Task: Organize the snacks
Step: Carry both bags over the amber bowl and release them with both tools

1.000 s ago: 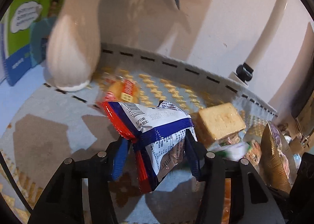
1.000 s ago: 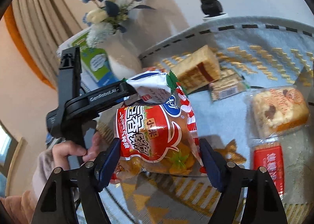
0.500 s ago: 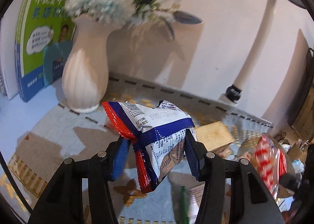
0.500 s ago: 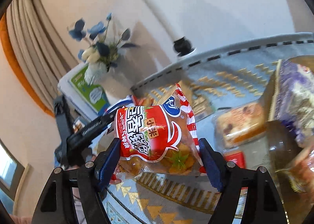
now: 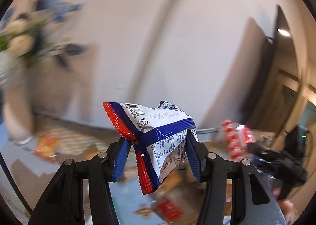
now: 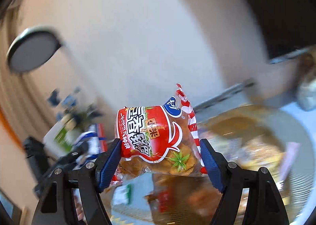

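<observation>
Hanging clear above the table, the left gripper (image 5: 157, 153) is clamped on the blue-and-white packet (image 5: 158, 136), the right gripper (image 6: 160, 157) on the red packet (image 6: 156, 140), nearer the basket (image 6: 304, 146) ahead.

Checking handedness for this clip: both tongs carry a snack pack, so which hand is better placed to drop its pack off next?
Probably right: its tongs hold the red pack beside the round tray; no tray appears near the left tongs.

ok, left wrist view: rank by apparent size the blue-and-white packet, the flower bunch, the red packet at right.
1. flower bunch, blurred, so only roughly
2. blue-and-white packet, close to the camera, so enlarged
3. red packet, smallest, blurred and farther off
</observation>
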Demonstrator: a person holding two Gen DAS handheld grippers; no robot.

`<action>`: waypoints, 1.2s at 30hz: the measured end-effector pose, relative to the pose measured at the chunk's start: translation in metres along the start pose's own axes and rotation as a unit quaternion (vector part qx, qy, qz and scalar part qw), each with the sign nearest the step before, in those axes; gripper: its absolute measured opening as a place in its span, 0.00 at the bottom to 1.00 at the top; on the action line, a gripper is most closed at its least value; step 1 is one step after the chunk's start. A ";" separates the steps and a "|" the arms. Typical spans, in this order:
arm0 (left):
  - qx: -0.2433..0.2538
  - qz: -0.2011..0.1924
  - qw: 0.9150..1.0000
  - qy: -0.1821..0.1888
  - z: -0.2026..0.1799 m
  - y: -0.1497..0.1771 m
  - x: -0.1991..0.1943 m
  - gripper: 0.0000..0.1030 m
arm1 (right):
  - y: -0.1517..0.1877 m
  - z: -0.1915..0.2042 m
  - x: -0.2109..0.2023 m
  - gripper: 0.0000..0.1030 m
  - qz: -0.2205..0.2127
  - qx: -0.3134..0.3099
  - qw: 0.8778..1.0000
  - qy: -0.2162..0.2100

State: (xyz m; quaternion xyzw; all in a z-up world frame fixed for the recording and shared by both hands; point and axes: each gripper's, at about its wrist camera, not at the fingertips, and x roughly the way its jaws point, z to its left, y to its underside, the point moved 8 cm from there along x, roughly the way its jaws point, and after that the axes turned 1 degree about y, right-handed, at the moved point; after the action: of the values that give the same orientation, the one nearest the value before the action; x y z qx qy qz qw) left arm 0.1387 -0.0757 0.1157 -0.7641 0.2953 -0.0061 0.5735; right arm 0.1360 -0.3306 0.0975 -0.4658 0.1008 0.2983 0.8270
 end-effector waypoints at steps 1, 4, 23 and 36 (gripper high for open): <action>0.004 0.003 1.000 0.014 -0.014 0.000 0.006 0.49 | -0.004 -0.013 -0.003 0.74 -0.002 0.014 1.000 0.007; 0.008 0.018 0.998 0.063 -0.060 0.006 0.032 0.49 | -0.014 -0.055 -0.014 0.74 -0.008 0.054 0.998 0.034; -0.027 0.159 0.986 0.041 -0.066 0.073 0.111 0.96 | -0.010 -0.089 -0.008 1.00 0.028 0.099 0.992 0.072; 0.001 0.118 0.992 -0.042 0.000 0.040 0.069 0.96 | -0.001 -0.002 0.001 1.00 -0.009 0.021 1.000 -0.002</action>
State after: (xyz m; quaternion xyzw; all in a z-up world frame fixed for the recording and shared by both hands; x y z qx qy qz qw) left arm 0.1783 -0.1142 0.0582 -0.7227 0.3594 0.0936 0.5830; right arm 0.1375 -0.3323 0.0971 -0.4484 0.1013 0.2899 0.8394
